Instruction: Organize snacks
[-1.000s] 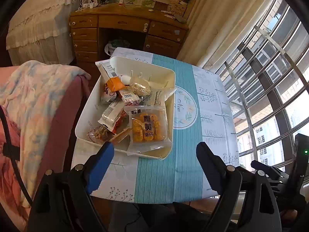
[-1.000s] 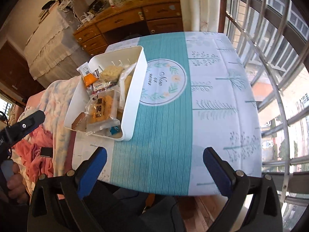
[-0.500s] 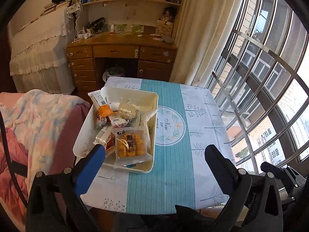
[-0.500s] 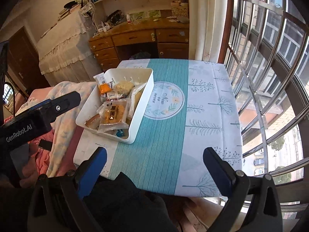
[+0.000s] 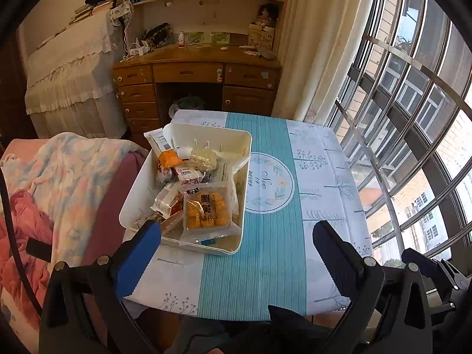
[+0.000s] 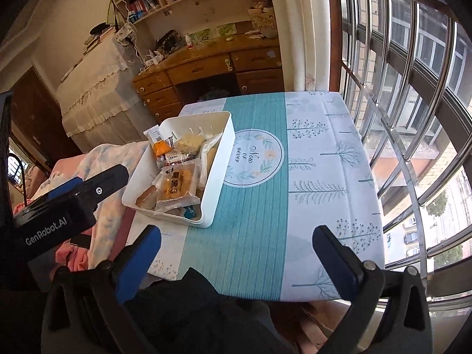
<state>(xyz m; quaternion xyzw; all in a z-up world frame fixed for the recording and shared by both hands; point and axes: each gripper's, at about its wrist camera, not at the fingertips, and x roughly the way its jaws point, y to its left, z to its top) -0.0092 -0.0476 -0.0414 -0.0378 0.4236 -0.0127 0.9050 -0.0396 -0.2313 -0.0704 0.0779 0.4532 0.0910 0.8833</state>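
Note:
A white plastic bin [image 5: 247, 159] [image 6: 219, 165] sits on the left half of the small table, filled with several wrapped snacks. On top lies a clear pack of yellow cakes [image 5: 206, 211] [image 6: 176, 185]; an orange packet [image 5: 168, 157] [image 6: 160, 147] is at the far end. My left gripper [image 5: 236, 236] hangs open above the table's near edge, nothing between its fingers. My right gripper [image 6: 237, 239] is open too, over the near edge of the teal stripe, well back from the bin. The left gripper's body shows at the left of the right wrist view.
The table wears a white and teal cloth [image 5: 265, 265] [image 6: 318, 177] with a round emblem. A chair with a pastel blanket [image 5: 59, 177] stands at the left. A wooden desk [image 5: 194, 73] is behind, and barred windows [image 5: 413, 118] run along the right.
Both grippers have drawn back and risen from the table, so the bin looks smaller and the desk and bookshelf have come into view. The left jaws stand a little wider.

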